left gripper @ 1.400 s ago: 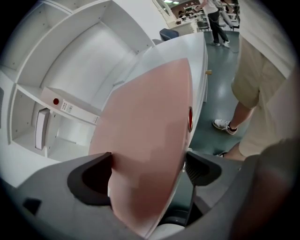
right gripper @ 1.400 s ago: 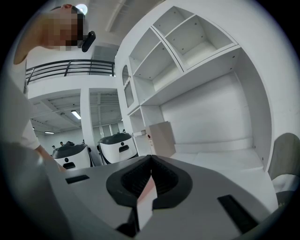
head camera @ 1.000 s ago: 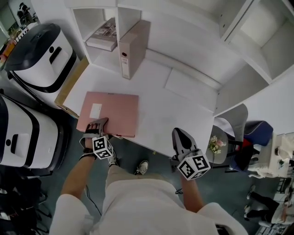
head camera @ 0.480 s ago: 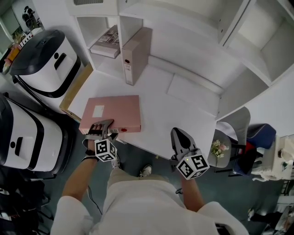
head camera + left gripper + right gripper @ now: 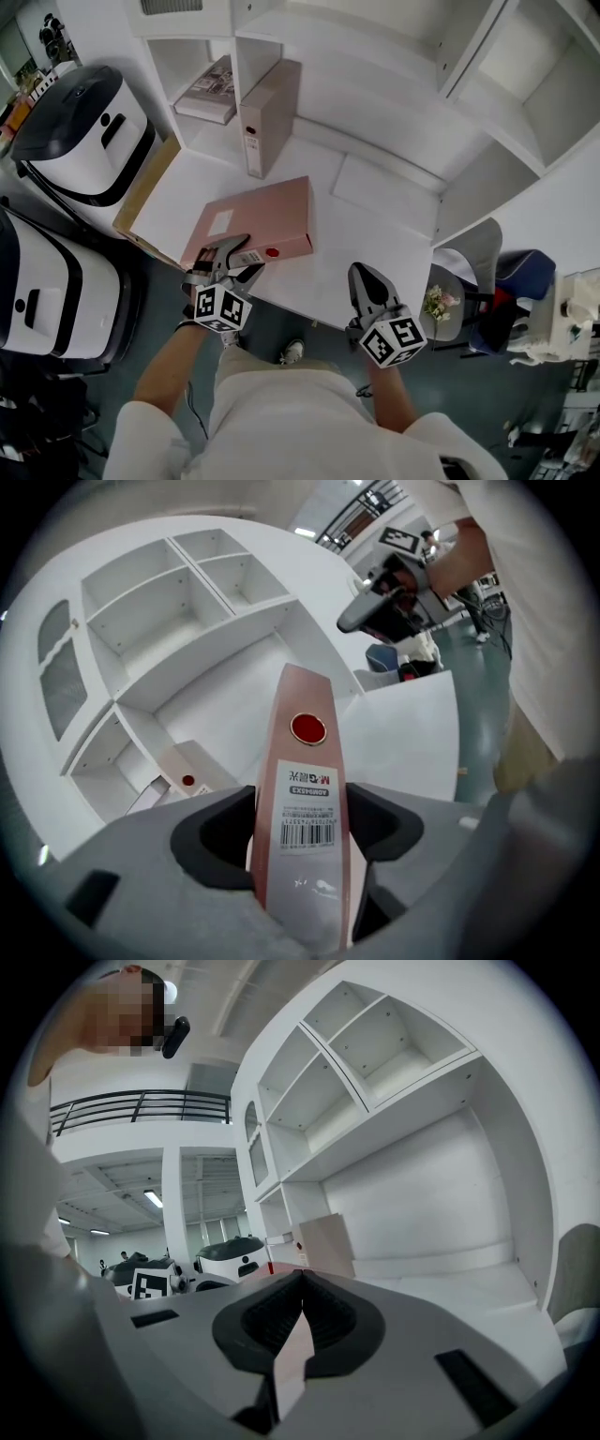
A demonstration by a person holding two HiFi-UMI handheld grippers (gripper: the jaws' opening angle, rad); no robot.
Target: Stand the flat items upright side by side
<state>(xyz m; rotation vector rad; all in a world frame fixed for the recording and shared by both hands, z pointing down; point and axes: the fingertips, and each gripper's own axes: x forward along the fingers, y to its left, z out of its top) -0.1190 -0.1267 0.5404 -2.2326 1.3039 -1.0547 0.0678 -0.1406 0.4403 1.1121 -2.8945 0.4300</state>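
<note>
A pink file box (image 5: 255,223) tilts up off the white desk (image 5: 375,244), its spine with a red dot and barcode label (image 5: 306,789) clamped between the jaws of my left gripper (image 5: 231,259). Those jaws have just been closing, with the spine between them. In the left gripper view, the left gripper (image 5: 302,810) has a pad against each side of the spine. A beige file box (image 5: 268,111) stands upright at the back against the shelf divider. My right gripper (image 5: 368,283) hangs shut at the desk's front edge, holding nothing; in its own view the right gripper (image 5: 300,1281) faces the beige box (image 5: 324,1241).
A book (image 5: 212,79) lies flat in the left shelf cubby. A brown board (image 5: 144,187) leans on the desk's left end, beside two white machines (image 5: 81,122). A flat white sheet (image 5: 384,184) lies at the desk's back right. A chair (image 5: 474,251) stands to the right.
The left gripper has risen with the pink box's spine, tilting the box up from lying flat and carrying it rightward. The right gripper has stayed put.
</note>
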